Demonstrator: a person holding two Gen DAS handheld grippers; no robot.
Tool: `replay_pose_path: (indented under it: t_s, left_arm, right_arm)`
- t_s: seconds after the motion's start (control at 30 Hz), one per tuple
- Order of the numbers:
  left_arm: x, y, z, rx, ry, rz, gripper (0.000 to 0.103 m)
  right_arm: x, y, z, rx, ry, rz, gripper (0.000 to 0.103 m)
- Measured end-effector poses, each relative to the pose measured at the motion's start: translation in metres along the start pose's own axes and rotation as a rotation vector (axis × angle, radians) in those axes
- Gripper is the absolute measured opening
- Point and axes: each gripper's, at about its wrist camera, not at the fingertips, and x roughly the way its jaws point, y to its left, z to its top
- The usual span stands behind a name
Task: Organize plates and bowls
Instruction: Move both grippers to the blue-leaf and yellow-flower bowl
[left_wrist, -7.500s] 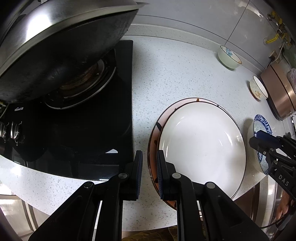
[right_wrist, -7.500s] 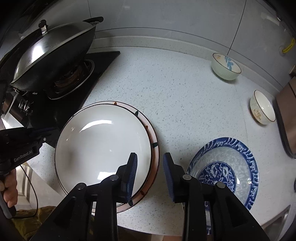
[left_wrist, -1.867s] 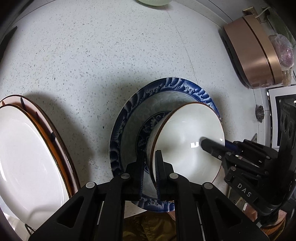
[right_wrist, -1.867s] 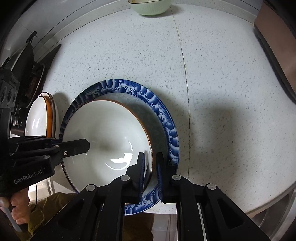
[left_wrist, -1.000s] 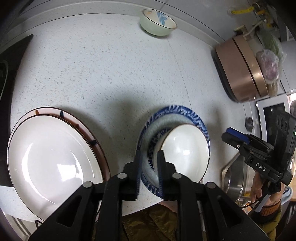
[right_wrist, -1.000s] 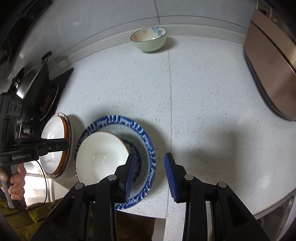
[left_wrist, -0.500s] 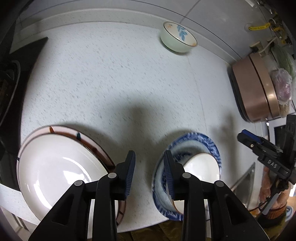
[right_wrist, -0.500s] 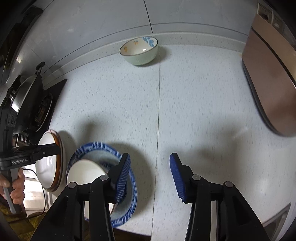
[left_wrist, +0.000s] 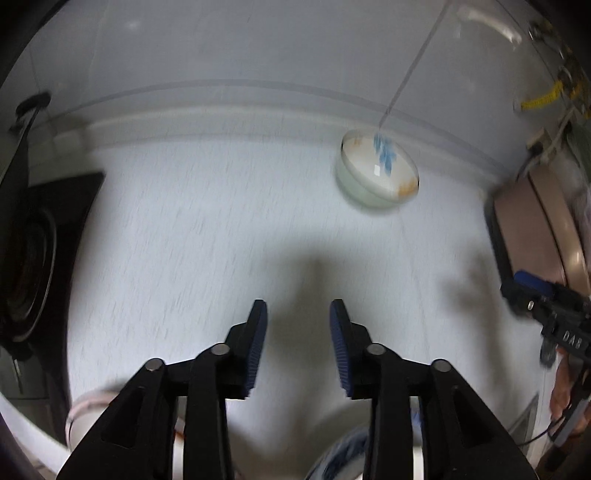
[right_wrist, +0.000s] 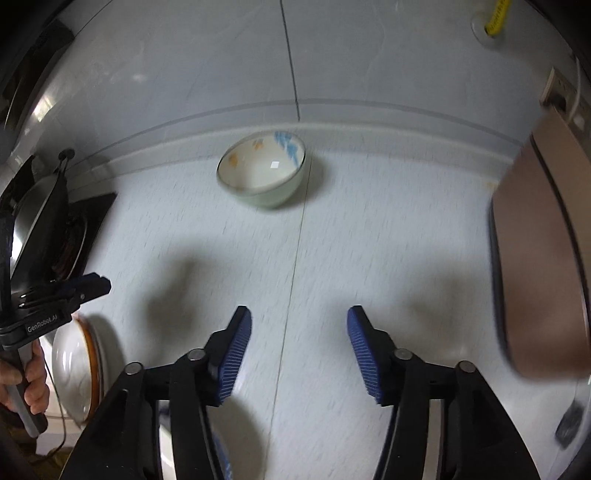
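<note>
A pale green bowl with blue and orange flower marks (left_wrist: 378, 177) stands alone at the back of the white counter, also in the right wrist view (right_wrist: 263, 173). My left gripper (left_wrist: 297, 314) is open and empty, raised above the counter in front of it. My right gripper (right_wrist: 298, 321) is open wider, empty, and points at the bowl. The white plate on the orange-rimmed plate (right_wrist: 75, 373) lies at the left front. Only a blurred blue rim of the blue patterned plate (left_wrist: 338, 458) shows between my left fingers.
The black stove (left_wrist: 33, 258) with the lidded wok (right_wrist: 37, 221) is at the left. A brown appliance (right_wrist: 543, 258) stands at the right. A grey tiled wall (right_wrist: 295, 55) backs the counter. The right gripper appears at the right edge of the left wrist view (left_wrist: 532, 291).
Both grippers let go of the white bowl on the blue plate, opened, rose and tilted toward the back of the counter. The flowered bowl now sits nearer the middle of both views.
</note>
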Motion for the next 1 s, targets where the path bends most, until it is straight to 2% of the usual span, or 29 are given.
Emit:
replay_pose_path:
  t_s: [0.17,0.3,0.53,0.83,0.93,0.97,1.0]
  left_arm:
    - [0.032,-0.010,0.054,-0.040,-0.003,-0.100,0.038]
    - [0.064,-0.017,0.087,-0.054,0.026,-0.137,0.043]
    - [0.124,-0.024,0.122,-0.092,0.100,-0.085,0.043]
    - [0.166,-0.030,0.133,-0.080,0.142,-0.050,0.043]
    - [0.182,-0.035,0.139,-0.078,0.160,-0.063,0.041]
    - [0.185,-0.036,0.141,-0.078,0.164,-0.071,0.039]
    - [0.190,-0.036,0.143,-0.075,0.173,-0.078,0.030]
  right_arm:
    - [0.023,-0.005,0.041,0.005,-0.008,0.032,0.061]
    - [0.062,-0.009,0.073,0.029,0.013,0.052,0.061]
    - [0.131,-0.021,0.113,0.085,0.072,0.110,0.061]
    - [0.188,-0.019,0.122,0.094,0.150,0.179,0.061]
    - [0.202,-0.011,0.125,0.070,0.170,0.182,0.052]
    - [0.205,-0.008,0.126,0.063,0.177,0.185,0.045]
    - [0.209,-0.006,0.127,0.063,0.184,0.194,0.041]
